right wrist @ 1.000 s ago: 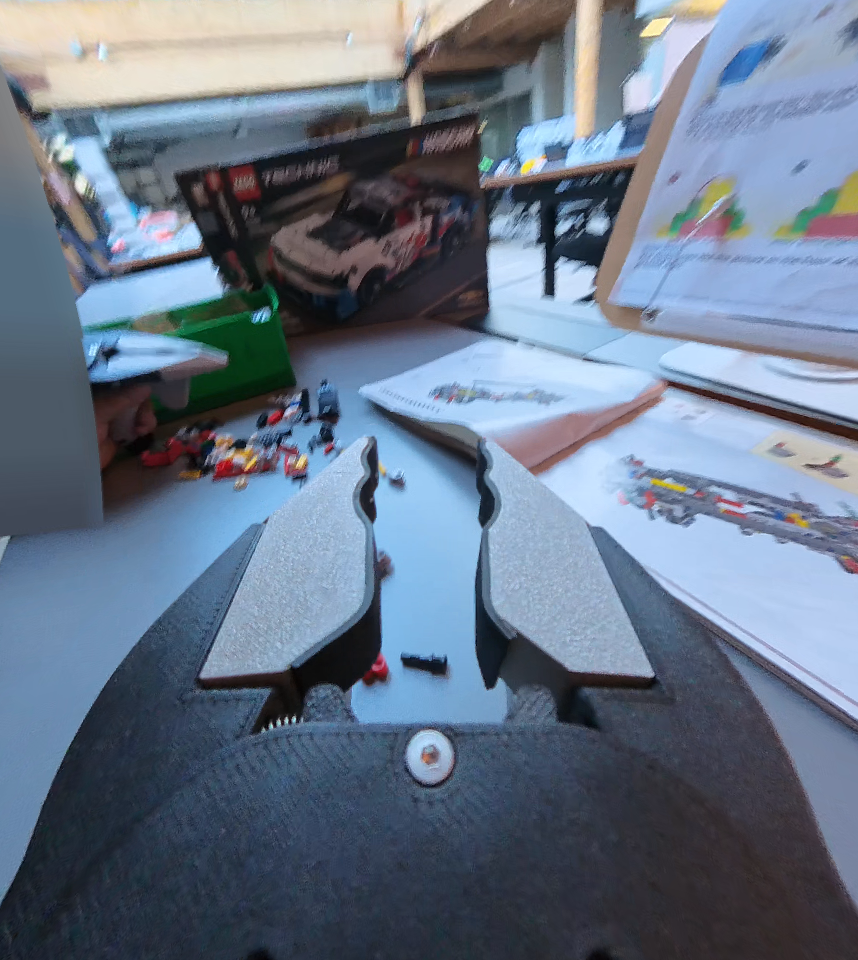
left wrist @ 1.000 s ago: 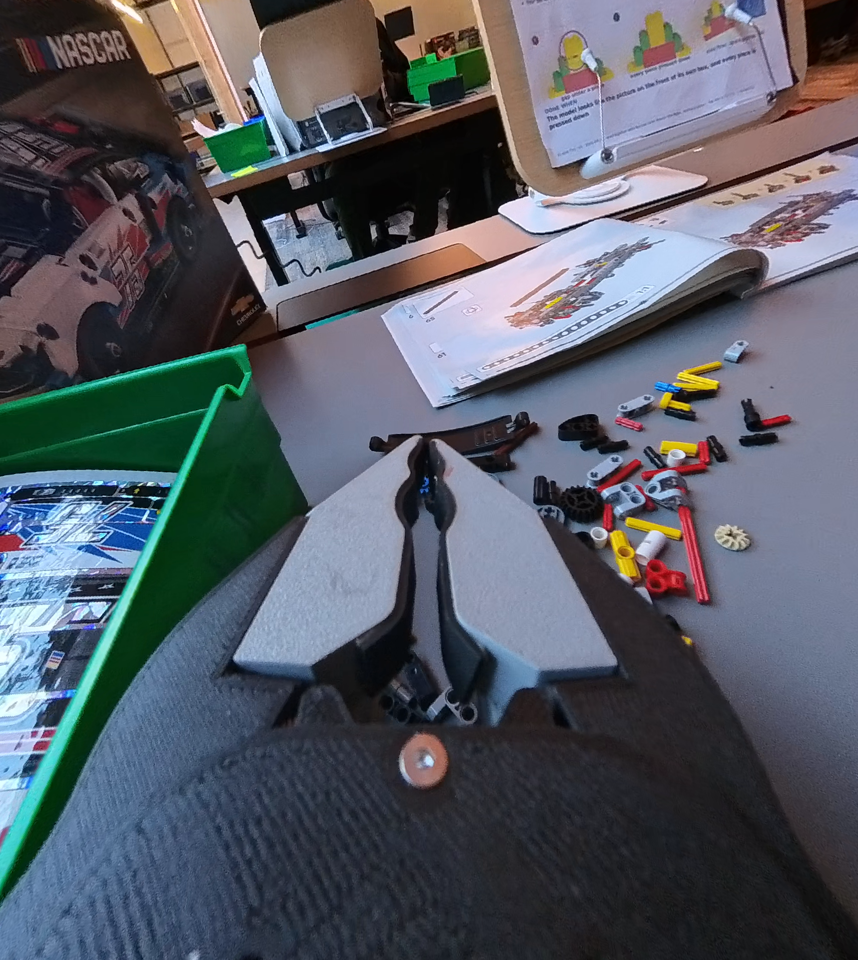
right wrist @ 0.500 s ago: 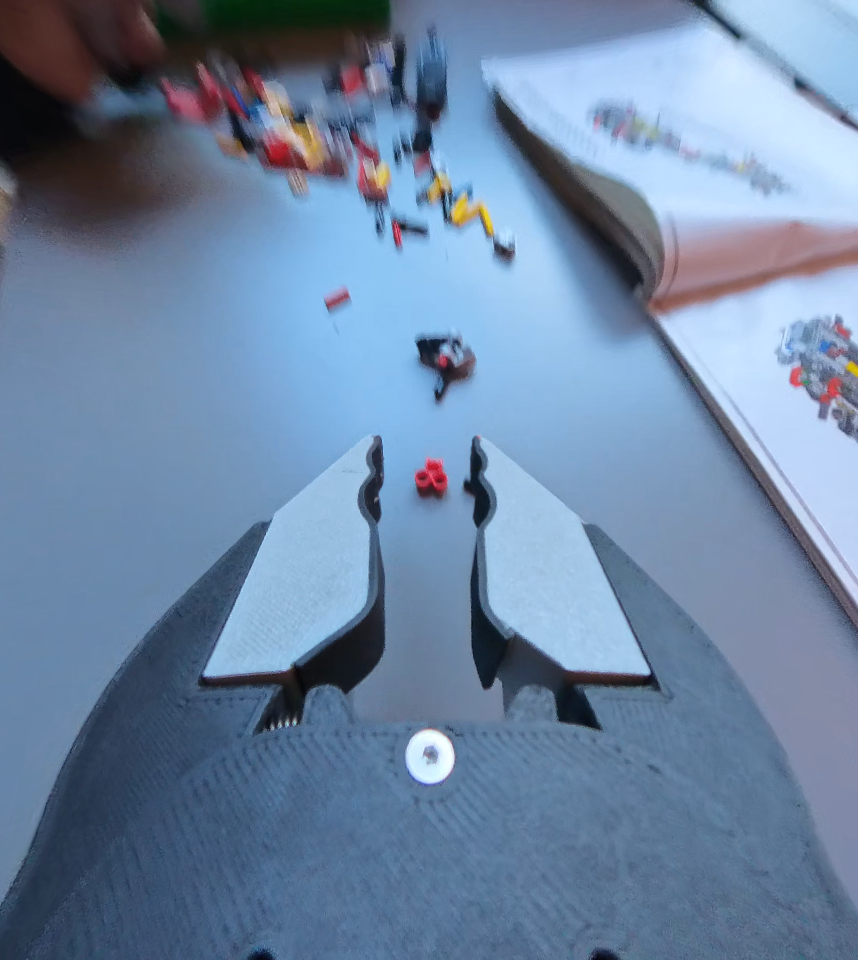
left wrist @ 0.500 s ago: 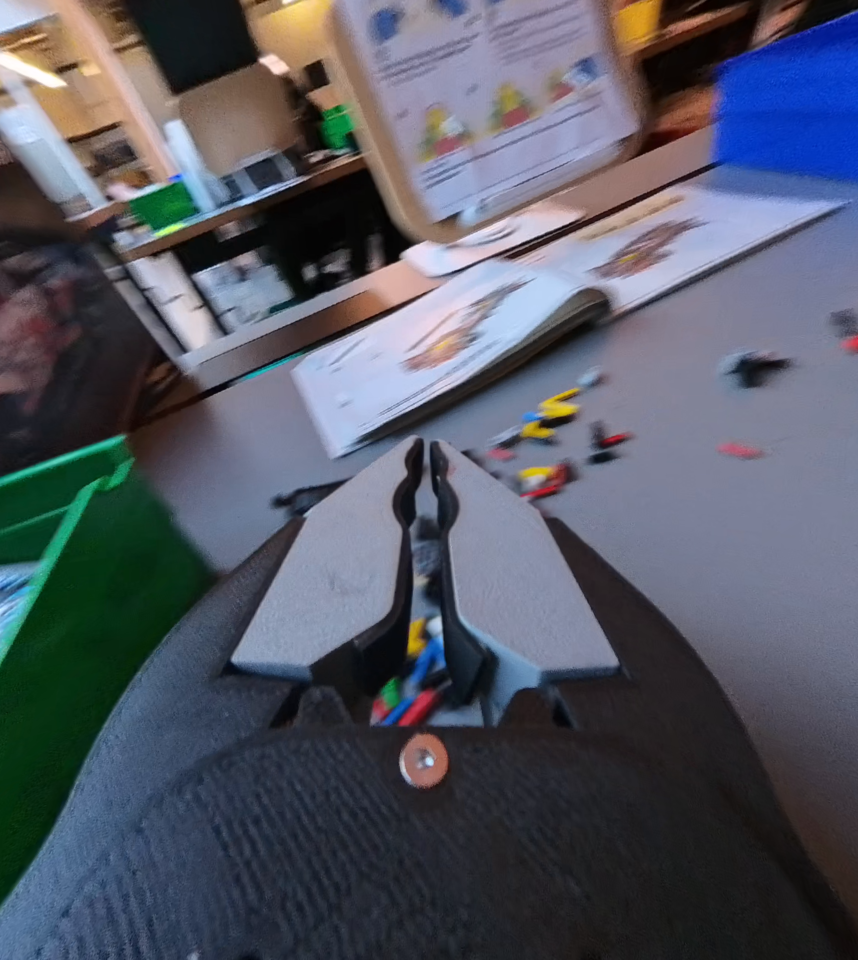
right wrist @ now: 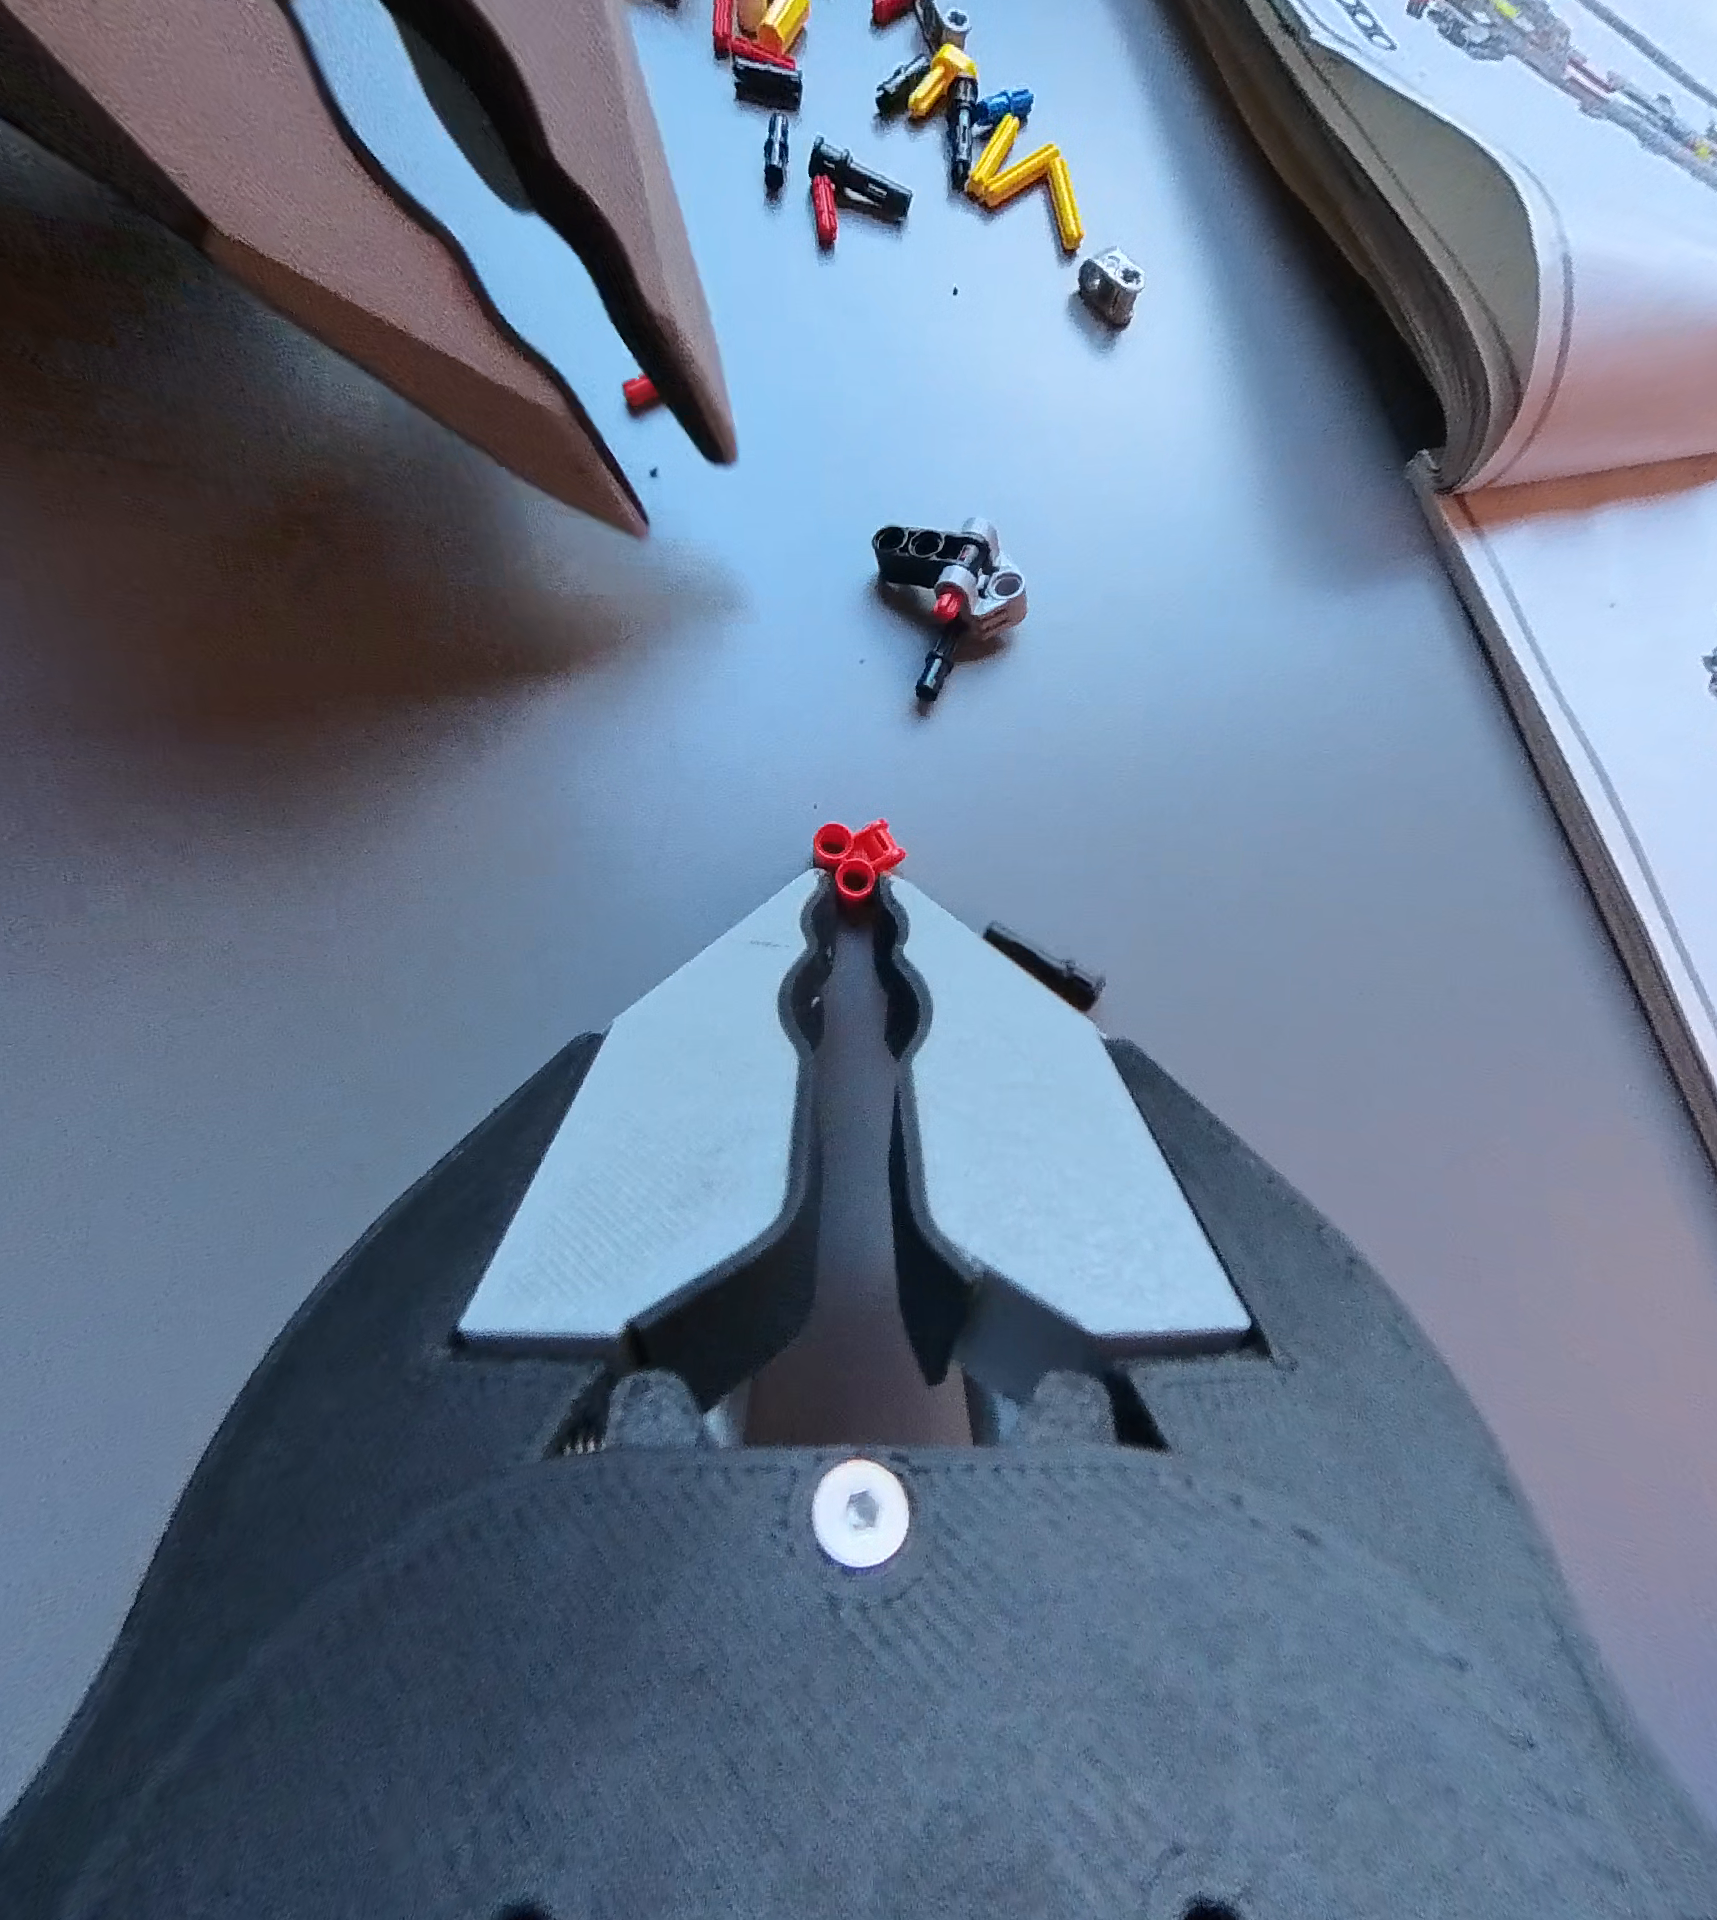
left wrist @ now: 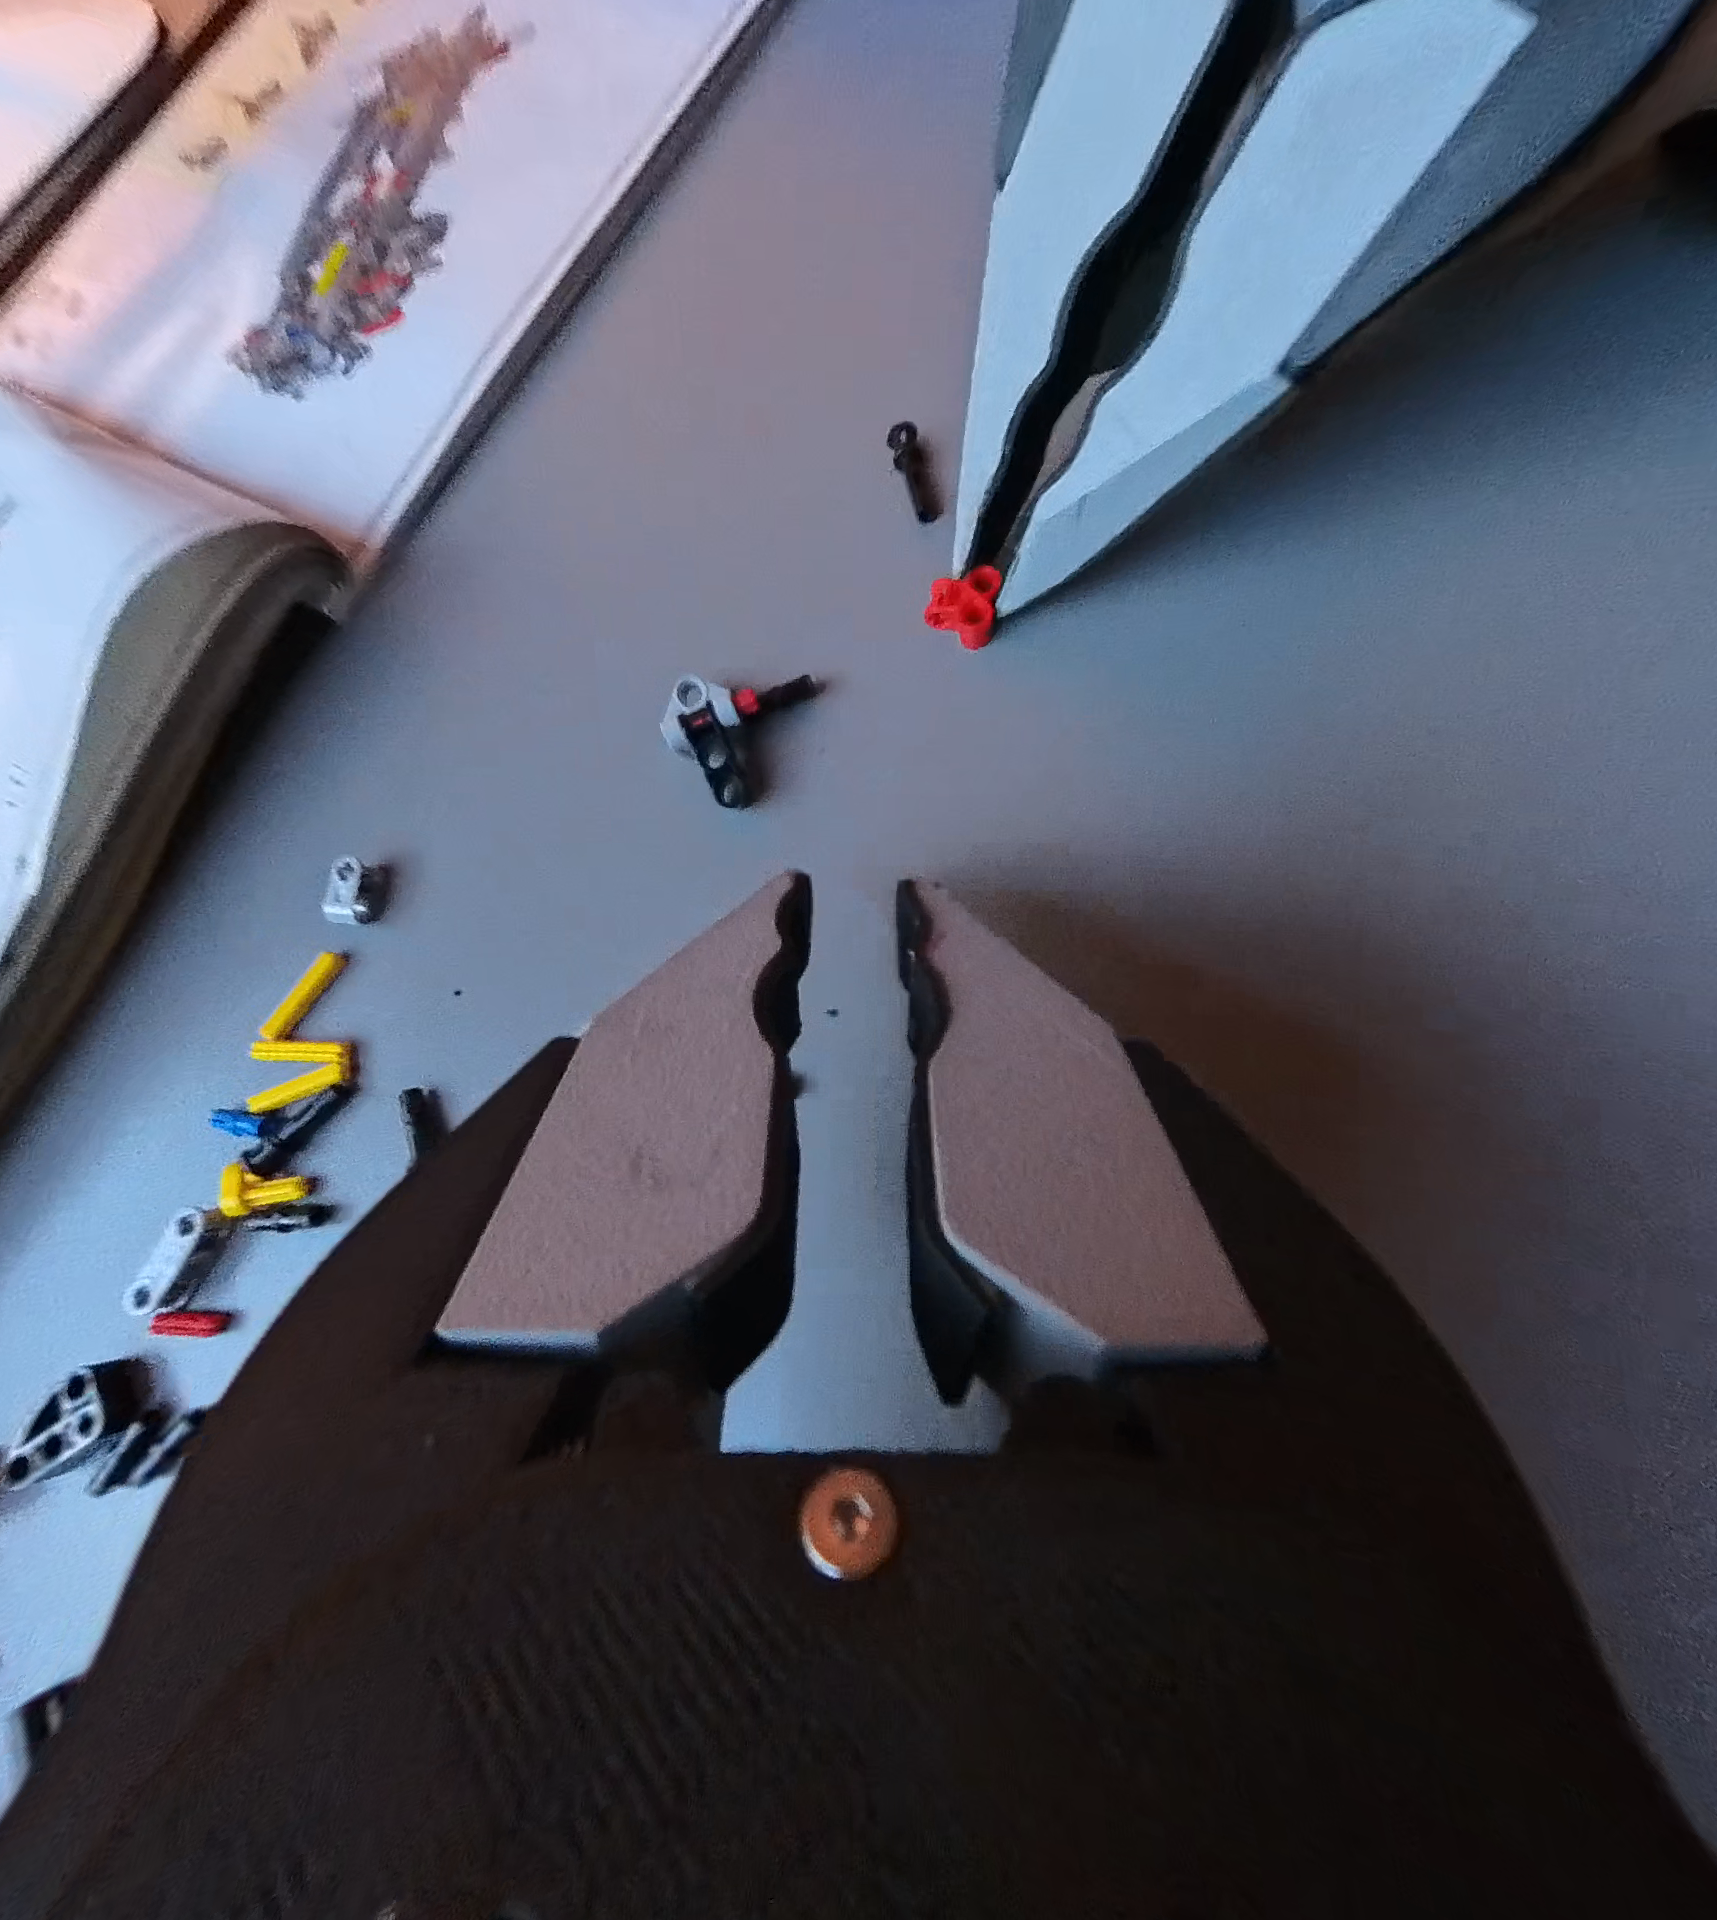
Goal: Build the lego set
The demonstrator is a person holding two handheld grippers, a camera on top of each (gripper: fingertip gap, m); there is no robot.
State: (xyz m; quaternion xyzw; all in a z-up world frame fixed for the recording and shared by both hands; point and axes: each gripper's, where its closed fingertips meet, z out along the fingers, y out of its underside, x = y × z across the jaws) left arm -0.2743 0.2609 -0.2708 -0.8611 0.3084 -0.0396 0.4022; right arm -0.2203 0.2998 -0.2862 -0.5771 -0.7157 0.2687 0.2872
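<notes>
My right gripper is shut on a small red connector piece, pinched at the very fingertips low over the grey table. The left wrist view shows the same grip. My left gripper is slightly open with nothing between its pads, hovering over bare table. It also shows in the right wrist view. A small grey, black and red assembly lies between the two grippers, also in the right wrist view. A black pin lies beside the right gripper's fingers.
Several loose yellow, black, red and blue parts lie left of my left gripper, with a small grey connector nearby. An open instruction book lies along the table's far side, also in the right wrist view. My right fingertips sit around 8 cm from my left ones.
My right gripper came down over the red connector and shut on it. My left gripper swung away from the green bin and parts pile toward mid-table, tilted down, and opened a little.
</notes>
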